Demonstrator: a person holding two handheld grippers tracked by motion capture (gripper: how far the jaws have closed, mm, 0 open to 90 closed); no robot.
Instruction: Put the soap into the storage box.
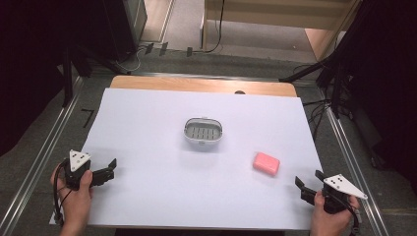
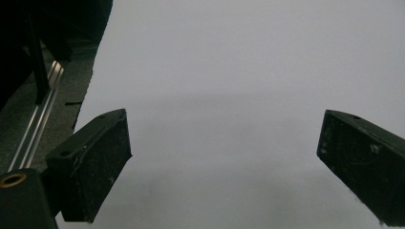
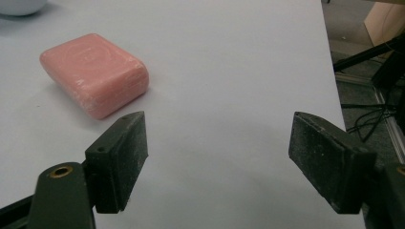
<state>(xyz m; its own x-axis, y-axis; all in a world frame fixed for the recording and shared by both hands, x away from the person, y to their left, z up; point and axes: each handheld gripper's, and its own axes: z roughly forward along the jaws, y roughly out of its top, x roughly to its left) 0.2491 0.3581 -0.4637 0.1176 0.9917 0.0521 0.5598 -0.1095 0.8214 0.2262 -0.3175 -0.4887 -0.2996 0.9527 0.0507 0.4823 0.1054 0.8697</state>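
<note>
White-covered table (image 1: 147,196), grey soap dish (image 1: 202,132), pink soap (image 1: 266,163)

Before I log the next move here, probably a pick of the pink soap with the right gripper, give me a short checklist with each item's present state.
1. Right gripper open and empty: ok, jaws spread wide in the right gripper view.
2. Left gripper open and empty: ok.
3. Pink soap free to grasp: ok, it lies flat on the white sheet, apart from the jaws.
4. Soap dish empty and upright: ok, its slotted insert is bare.
5. Soap centred between the right jaws: not ok, it sits ahead and off to the left in that view.
6. Soap surface dry or slippery: cannot tell.
</note>
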